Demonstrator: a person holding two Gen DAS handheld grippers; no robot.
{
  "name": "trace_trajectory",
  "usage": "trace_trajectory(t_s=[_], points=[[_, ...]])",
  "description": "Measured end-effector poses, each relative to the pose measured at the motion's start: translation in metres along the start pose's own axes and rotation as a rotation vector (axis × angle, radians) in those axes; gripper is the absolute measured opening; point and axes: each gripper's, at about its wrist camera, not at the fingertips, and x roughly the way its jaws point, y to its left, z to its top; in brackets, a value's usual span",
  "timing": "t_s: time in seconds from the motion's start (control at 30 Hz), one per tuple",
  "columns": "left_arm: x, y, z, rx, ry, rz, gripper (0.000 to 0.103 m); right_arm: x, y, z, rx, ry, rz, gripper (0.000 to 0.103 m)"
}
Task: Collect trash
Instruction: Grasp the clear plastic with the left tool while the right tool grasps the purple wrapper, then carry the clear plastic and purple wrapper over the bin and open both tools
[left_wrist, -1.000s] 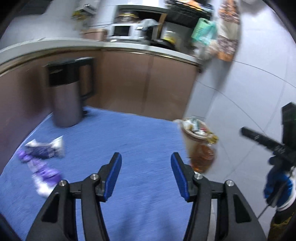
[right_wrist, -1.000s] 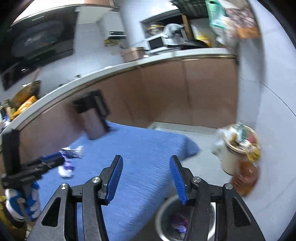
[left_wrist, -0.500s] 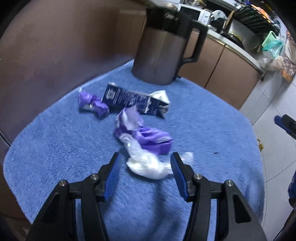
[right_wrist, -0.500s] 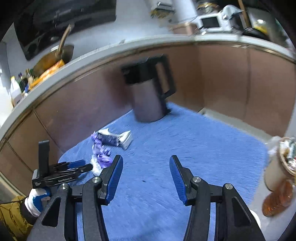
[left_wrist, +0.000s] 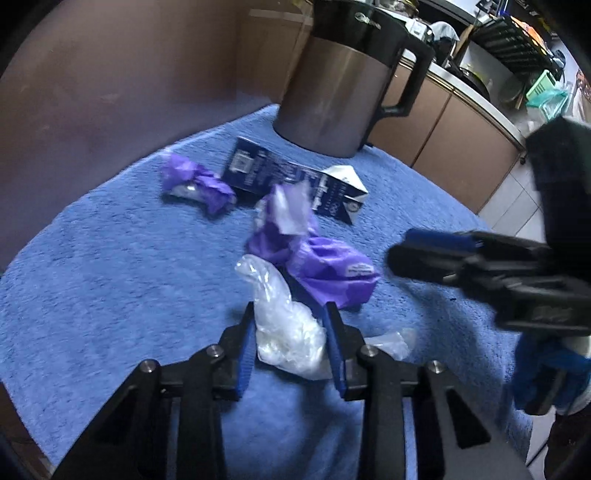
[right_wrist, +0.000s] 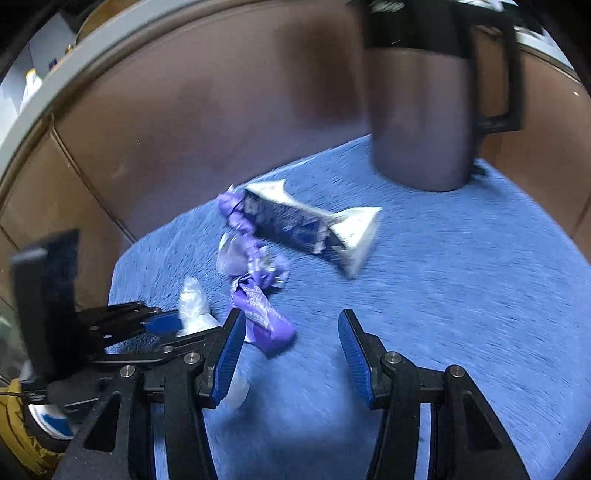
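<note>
Landmark taken: steel kettle (left_wrist: 340, 85) with black handle, upright at far edge of blue towel (left_wrist: 110, 280), close against brown cabinet fronts (left_wrist: 92, 85).

Trash, all on the towel on the near side of the kettle:
- Flattened dark blue carton (left_wrist: 258, 173) with white end, lying flat, just in front of kettle base.
- Small crumpled purple wrapper (left_wrist: 199, 182), left of the carton as seen from left wrist, apart from kettle.
- Larger crumpled purple wrapper (left_wrist: 325, 266), nearer than the carton, touching the clear bag.
- Crumpled clear plastic bag (left_wrist: 286, 325), farthest of the pieces from the kettle.

Left gripper (left_wrist: 291, 345): lowered over the clear plastic bag, jaws narrow and just been closing, bag between the blue pads, both pads against its sides; bag resting on towel. Confirmed from right wrist view, left gripper (right_wrist: 177, 328) seen side-on with white bag (right_wrist: 192, 302) bulging above its fingers.

Right gripper (right_wrist: 291, 343): jaws moderately wide, nothing between the pads; positioned low over towel on the near side of the kettle, left pad just beside the larger purple wrapper (right_wrist: 258, 310), contact not determinable owing to blur. Seen from left wrist as a blurred black body (left_wrist: 424, 254) beside that wrapper, with blue-gloved hand (left_wrist: 546, 373) behind it.
</note>
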Motion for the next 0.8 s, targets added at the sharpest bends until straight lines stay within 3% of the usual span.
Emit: trace_trajectory(t_s=[0.2, 0.23, 0.33, 0.4, 0.57, 0.8], points=[[-0.023, 0.014, -0.011, -0.015, -0.024, 0.026, 0.032, 0.038, 0.014, 0.004, -0.011, 0.050, 0.029, 0.046], [-0.025, 0.015, -0.012, -0.018, -0.026, 0.030, 0.032, 0.043, 0.016, 0.003, -0.012, 0.059, 0.029, 0.042], [-0.032, 0.022, -0.013, -0.027, -0.035, 0.040, 0.032, 0.047, 0.022, 0.001, -0.029, 0.067, 0.020, 0.020], [-0.040, 0.022, -0.014, -0.026, -0.043, 0.047, 0.032, 0.041, 0.026, -0.001, -0.035, 0.061, 0.021, 0.015], [-0.068, 0.011, -0.011, -0.004, -0.081, 0.052, 0.032, -0.009, 0.035, -0.008, -0.056, -0.021, 0.003, 0.014], [-0.106, -0.035, -0.011, 0.076, -0.137, 0.033, 0.032, -0.111, 0.032, -0.037, -0.044, -0.150, -0.045, 0.014]])
